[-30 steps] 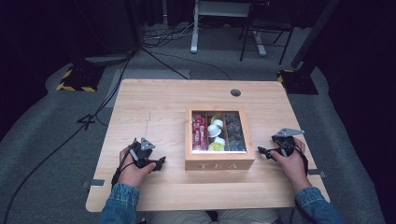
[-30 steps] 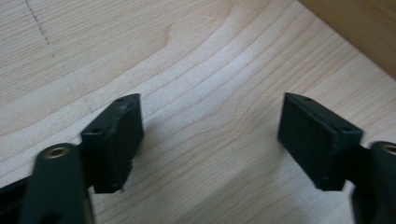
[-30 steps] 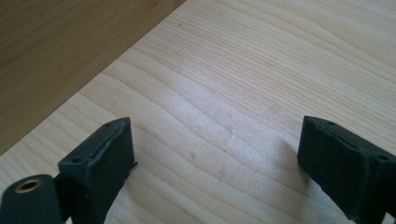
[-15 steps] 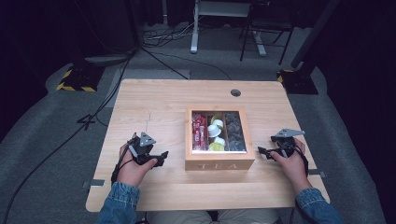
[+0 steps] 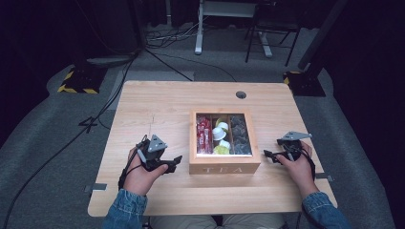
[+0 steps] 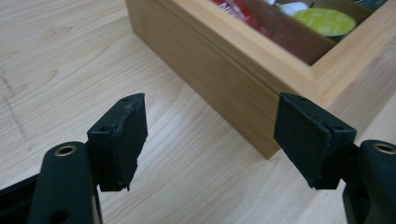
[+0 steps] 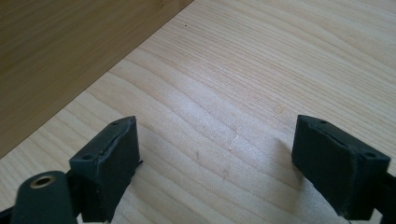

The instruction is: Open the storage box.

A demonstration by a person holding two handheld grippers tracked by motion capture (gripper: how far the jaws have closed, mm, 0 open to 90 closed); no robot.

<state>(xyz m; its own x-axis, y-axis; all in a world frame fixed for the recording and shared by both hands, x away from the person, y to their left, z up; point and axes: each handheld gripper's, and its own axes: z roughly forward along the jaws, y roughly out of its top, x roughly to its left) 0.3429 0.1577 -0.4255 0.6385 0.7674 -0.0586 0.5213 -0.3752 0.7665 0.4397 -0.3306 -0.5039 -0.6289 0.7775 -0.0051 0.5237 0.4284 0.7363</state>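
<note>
Wooden tea box (image 5: 224, 163) standing near the middle of the table (image 5: 162, 107), lettered front toward the person, lid seemingly glazed or absent, three compartments on view: red packets (image 5: 204, 135) in the left one, white and yellow-green capsules (image 5: 220, 139) in the middle, dark pouches (image 5: 239, 136) in the right. Left gripper (image 5: 173, 163) low over the table just beside the box's left front corner, jaws spread wide and empty, aimed toward that corner, as the left gripper view confirms with the box's side wall close ahead and a green-topped capsule (image 6: 327, 21) beyond the rim. Right gripper (image 5: 268, 155) just beside the box's right wall, jaws likewise parted and holding nothing, only bare wood grain between them and the box wall at the upper left of the right gripper view. Judged as an approach step: both hands flanking the box, no contact made, nothing lifted. Next move likely calling for a closing-in on the box from both sides, either to steady it or to open or reach into it; whether a lid covers the compartments cannot be told. Care wanted with square alignment of the jaws to the walls, to avoid skidding the box across the smooth tabletop.
</note>
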